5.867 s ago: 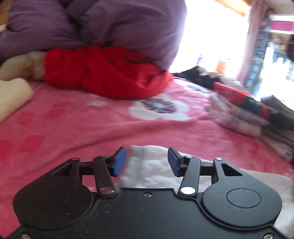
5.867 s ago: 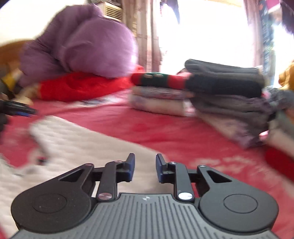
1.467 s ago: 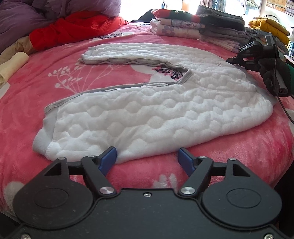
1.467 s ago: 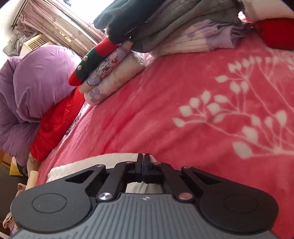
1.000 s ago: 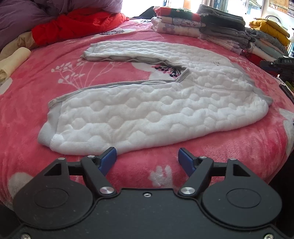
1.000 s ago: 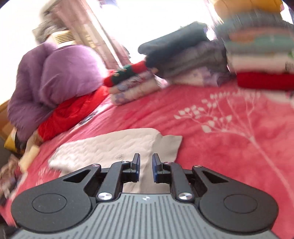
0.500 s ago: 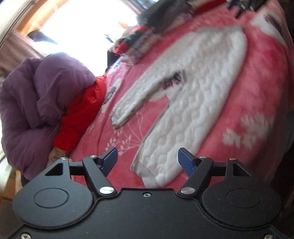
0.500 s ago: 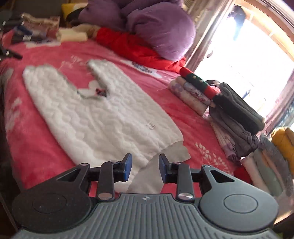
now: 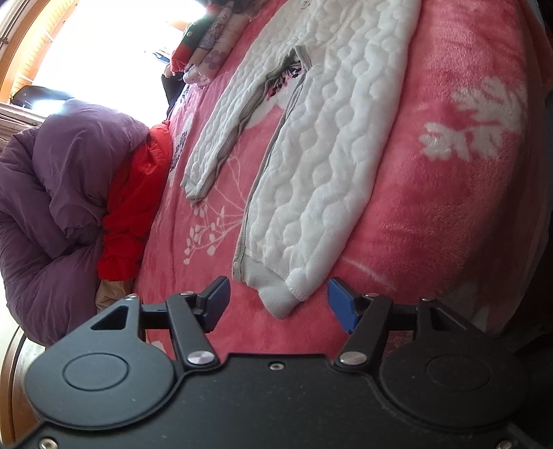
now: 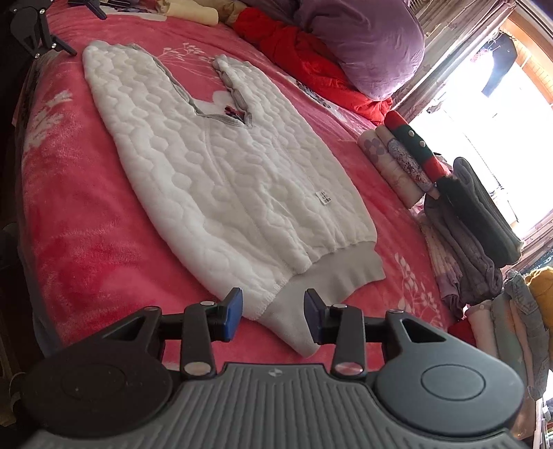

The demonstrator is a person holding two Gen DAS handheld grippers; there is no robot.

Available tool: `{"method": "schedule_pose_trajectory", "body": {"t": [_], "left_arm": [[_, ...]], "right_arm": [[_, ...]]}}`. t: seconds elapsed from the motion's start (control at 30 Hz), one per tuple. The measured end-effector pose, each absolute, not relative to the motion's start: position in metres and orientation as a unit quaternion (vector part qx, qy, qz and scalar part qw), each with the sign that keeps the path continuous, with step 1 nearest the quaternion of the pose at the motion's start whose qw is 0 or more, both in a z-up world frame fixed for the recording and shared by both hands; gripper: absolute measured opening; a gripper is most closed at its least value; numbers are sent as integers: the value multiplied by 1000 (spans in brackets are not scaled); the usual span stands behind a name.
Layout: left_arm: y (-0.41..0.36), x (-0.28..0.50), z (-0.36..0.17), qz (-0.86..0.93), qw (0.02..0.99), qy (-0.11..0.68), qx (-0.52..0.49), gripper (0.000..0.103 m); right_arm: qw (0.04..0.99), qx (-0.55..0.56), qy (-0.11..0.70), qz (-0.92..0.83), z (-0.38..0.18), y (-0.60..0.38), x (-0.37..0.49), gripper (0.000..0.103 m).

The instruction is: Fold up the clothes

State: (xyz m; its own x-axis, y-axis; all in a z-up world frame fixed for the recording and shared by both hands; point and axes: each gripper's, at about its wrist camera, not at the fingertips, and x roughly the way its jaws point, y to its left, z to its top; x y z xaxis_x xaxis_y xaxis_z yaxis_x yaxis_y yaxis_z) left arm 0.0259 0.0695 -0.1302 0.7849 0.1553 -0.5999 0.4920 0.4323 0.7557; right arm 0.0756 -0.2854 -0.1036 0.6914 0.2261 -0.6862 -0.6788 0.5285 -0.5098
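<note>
White quilted pants [image 9: 328, 145] lie spread flat on the pink flowered blanket [image 9: 449, 193], both legs apart. My left gripper [image 9: 278, 304] is open and empty, its blue pads on either side of the near leg cuff [image 9: 276, 297]. In the right wrist view the same pants [image 10: 214, 165] stretch away from me. My right gripper [image 10: 273, 311] is open and empty, with the grey waistband [image 10: 311, 293] corner between its pads. The left gripper [image 10: 34, 24] shows at the far top left of that view.
A purple duvet [image 9: 58, 193] and a red garment [image 9: 138, 197] are heaped at the head of the bed. Stacks of folded clothes [image 10: 459, 214] line the far side by the bright window. The blanket edge [image 10: 31, 193] drops off on the near side.
Both grippers have swung round and come down close to the pants: the left to the leg cuff, the right to the waistband. The right gripper has opened wider.
</note>
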Motion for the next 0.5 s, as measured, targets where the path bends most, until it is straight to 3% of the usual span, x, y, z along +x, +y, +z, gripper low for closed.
{"method": "schedule_pose_trajectory", "body": {"t": [0.27,0.43,0.5], "left_arm": [[63,37,-142,-101,779,311,534,51],[64,41,-142,-96,785,311,527,20],[68,42,-137,-94,796,308,512,18]], "right_arm": [[816,-428,287,262,-126,-286,83,42],[798,-474,266,260,-144,-286,83,42],[794,-485,260,259,-150,-286,85,42]]}}
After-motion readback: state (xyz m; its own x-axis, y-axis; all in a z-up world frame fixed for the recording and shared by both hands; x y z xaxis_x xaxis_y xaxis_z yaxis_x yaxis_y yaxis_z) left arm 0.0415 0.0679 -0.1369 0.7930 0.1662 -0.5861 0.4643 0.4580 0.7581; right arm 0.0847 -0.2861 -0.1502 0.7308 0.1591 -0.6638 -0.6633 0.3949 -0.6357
